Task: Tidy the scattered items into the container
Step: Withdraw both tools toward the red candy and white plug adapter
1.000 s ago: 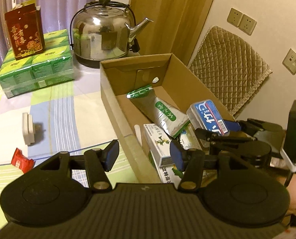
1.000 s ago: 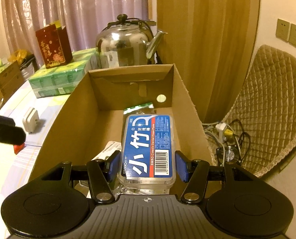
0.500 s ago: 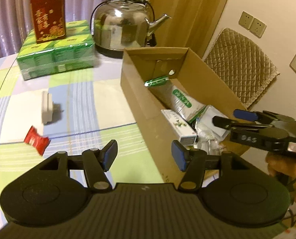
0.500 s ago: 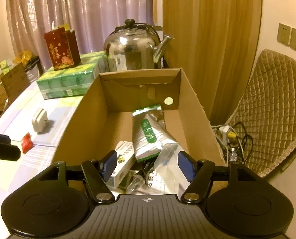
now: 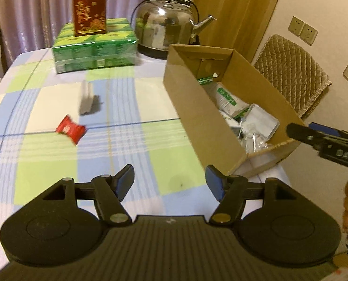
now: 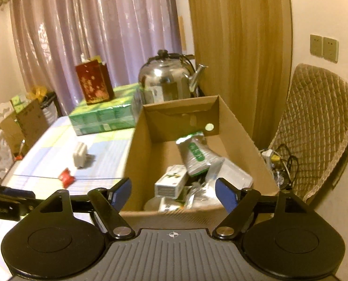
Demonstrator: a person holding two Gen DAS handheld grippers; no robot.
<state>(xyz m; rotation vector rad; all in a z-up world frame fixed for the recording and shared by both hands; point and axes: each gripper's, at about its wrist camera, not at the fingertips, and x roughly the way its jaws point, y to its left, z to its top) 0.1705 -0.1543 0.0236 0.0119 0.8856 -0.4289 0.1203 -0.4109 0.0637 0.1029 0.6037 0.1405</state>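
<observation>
Cardboard box (image 5: 197,114) sits at the right edge of the desk (image 5: 45,159), open top, already loaded: green-labelled foil pouch (image 6: 195,154) leaning against the far end, white carton (image 6: 171,181) near the front, clear plastic case (image 5: 259,121) on top of the heap, plus smaller bits too jumbled to identify. Two strays left out on the checked cloth: red candy wrapper (image 5: 70,130) and, just behind it, a white plug adapter (image 5: 86,98) standing on edge; both well apart from the box, on its left. Green tissue pack (image 5: 95,44) with the red carton (image 5: 89,8) on top and the steel kettle (image 5: 166,28) are at the back of the desk, probably not part of the tidy-up. Left gripper (image 5: 170,182) hovers low over bare cloth near the box's front corner, jaws spread wide, holding nothing, touching nothing; my read is it's lined up to go for the wrapper or adapter, since those lie on its side. Right gripper (image 6: 172,190) is above the box's near end, jaws spread wide, empty. Judgement: task mostly done, two pickups outstanding. The wrapper is flat and light, so it'll need a low pinch.
</observation>
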